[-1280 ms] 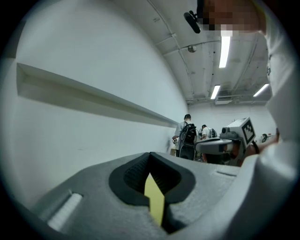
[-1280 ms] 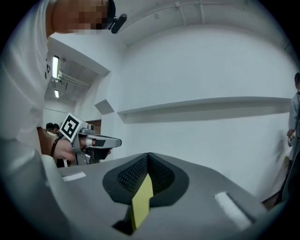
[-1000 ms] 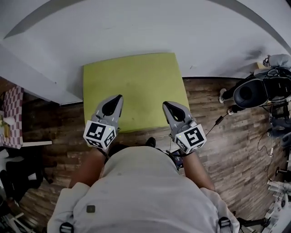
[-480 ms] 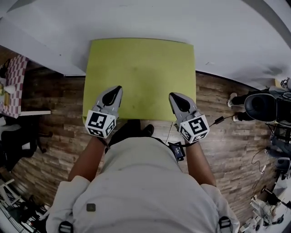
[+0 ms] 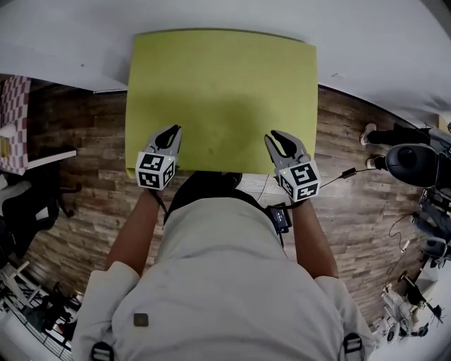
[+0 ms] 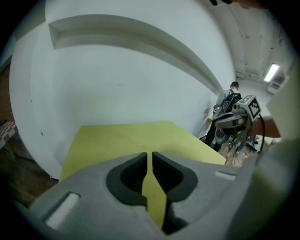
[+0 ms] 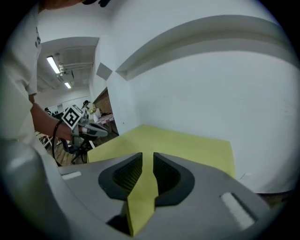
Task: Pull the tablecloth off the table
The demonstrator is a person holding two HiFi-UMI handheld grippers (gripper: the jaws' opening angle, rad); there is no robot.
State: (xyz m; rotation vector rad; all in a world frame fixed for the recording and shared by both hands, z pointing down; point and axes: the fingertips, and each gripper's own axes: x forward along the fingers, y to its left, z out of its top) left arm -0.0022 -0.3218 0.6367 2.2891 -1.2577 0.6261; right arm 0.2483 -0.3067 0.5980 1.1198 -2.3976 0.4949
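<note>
Left gripper: my left gripper sits at the lower left of the cloth in the head view, its tips over the near edge.
Left fingers: my left fingers stand only a sliver apart. They have just been easing open. The slit between the ribbed pads shows nothing but green cloth lying beyond them, and neither pad presses on anything. I grasp nothing here.
Right gripper: my right gripper sits at the lower right of the cloth in the head view, level with the left one and well apart from it.
Right fingers: my right fingers are parted a little wider than the left pair and have also just been opening. Again only green shows through the gap, the pads are clear of it, and they clamp nothing.
Tablecloth: the yellow-green tablecloth lies flat and smooth over the whole table top in the upper middle of the head view. It fills the middle of both gripper views, and its near edge lies under my tips.
Contact: I cannot tell whether either set of tips touches the cloth.
Around: a white wall runs behind the far edge, and a wood floor lies on both sides.
</note>
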